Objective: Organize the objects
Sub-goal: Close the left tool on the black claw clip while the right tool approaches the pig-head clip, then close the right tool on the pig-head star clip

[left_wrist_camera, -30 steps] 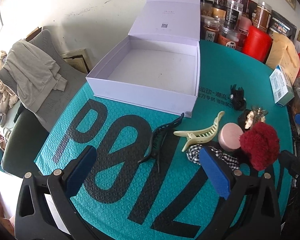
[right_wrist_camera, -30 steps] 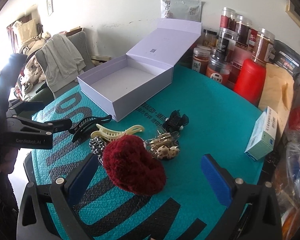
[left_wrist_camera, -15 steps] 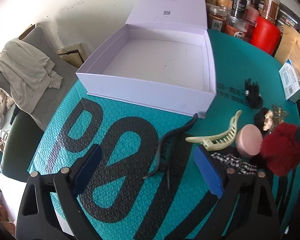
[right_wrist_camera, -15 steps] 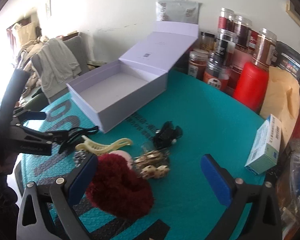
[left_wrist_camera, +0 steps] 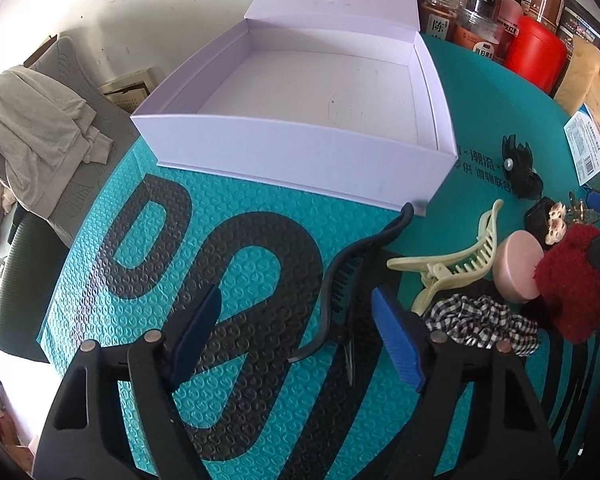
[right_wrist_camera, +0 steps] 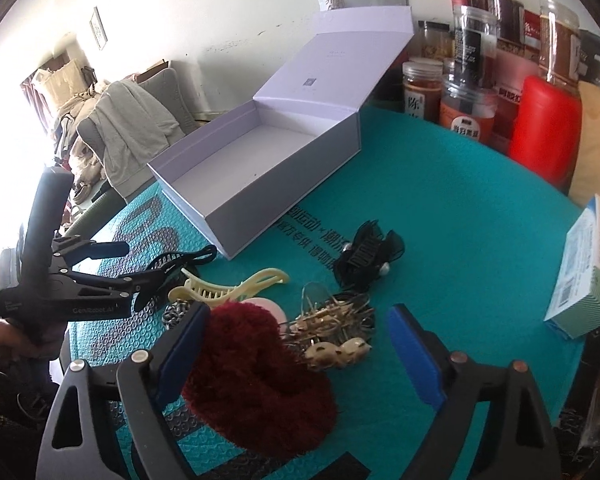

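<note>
Closing in from a second ago, left gripper (left_wrist_camera: 296,330) spread wide, black hair claw (left_wrist_camera: 354,276) low-centre between its fingers; right gripper (right_wrist_camera: 296,344) open over red scrunchie (right_wrist_camera: 256,376); white box (left_wrist_camera: 300,152) unfilled.

We find ourselves in a lived-in home: clothes (left_wrist_camera: 32,128) drape a chair (right_wrist_camera: 168,84), food jars (right_wrist_camera: 468,52) crowd the wall, and a framed picture (right_wrist_camera: 99,28) hangs beyond.

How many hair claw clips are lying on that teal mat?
3: a long black clip nearest the left claw, a cream clip beside it, and a small black clip with a pearl near the box's corner. Others may hide under the red scrunchie.
</note>
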Demonstrator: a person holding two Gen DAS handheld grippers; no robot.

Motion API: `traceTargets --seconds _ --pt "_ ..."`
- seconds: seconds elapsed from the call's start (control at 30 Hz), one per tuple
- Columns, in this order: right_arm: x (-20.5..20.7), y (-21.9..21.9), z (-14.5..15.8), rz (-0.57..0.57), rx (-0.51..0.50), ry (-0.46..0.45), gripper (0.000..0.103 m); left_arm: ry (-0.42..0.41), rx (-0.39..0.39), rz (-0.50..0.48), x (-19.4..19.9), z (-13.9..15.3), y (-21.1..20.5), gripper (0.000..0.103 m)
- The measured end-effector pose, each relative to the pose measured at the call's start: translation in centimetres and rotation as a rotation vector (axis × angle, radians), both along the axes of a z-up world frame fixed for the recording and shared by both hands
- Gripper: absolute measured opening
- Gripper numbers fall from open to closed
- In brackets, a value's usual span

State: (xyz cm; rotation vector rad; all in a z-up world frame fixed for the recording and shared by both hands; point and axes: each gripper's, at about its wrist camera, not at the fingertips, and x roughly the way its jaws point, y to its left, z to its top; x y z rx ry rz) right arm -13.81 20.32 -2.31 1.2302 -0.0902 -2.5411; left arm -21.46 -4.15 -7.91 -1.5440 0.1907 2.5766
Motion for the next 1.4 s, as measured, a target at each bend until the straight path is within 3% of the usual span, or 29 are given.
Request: traceTargets --seconds 0.2,0.33,0.4,0.47,0.53,0.7,0.93,1.1,1.13,1.23,1.4 --pt "-0.2 -0.2 -0.3 0.002 -0.007 0.001 0.074 -0.031 0.053 -0.001 -0.2 -1.6 -1.0 0.060" --pt "-0.1 -0.1 -0.3 0.001 -0.004 0.008 0.066 -0.002 0.068 -0.010 -0.1 -1.8 -1.2 0.048" --pt "0.0 0.1 -0.2 -0.014 -0.012 0.009 0.057 0.005 0.075 -0.027 0.0 -1.9 -1.0 0.038" --pt "0.0 0.4 -0.1 -0.023 -0.032 0.003 0.035 0.010 0.080 -0.040 0.1 -1.9 -0.7 0.026" --pt "-0.1 0.6 -0.3 -0.040 -0.018 -0.007 0.029 0.009 0.090 -0.049 0.2 -2.0 -0.6 0.021" --pt "0.1 1.4 -0.7 -0.072 -0.042 -0.016 0.016 -0.006 0.122 -0.069 0.5 -2.0 -0.6 0.019" --pt "1.1 1.5 -0.1 -0.080 -0.024 0.012 0.010 0.015 0.127 -0.049 1.1 -1.5 -1.4 0.019" --pt "1.4 1.6 0.2 -0.110 0.005 0.025 0.012 0.026 0.130 -0.044 3.3 -0.1 -0.3 0.019" --pt "1.4 1.5 0.2 -0.115 0.015 0.029 0.019 0.025 0.131 -0.044 3.6 0.0 -0.3 0.019" --pt "1.3 1.2 0.0 -0.133 0.042 0.021 0.076 0.027 0.136 -0.040 3.9 0.1 -0.5 0.019" --pt "0.4 1.1 -1.0 -0.147 0.004 -0.037 0.079 0.027 0.140 -0.037 3.8 -0.1 -0.5 0.019"
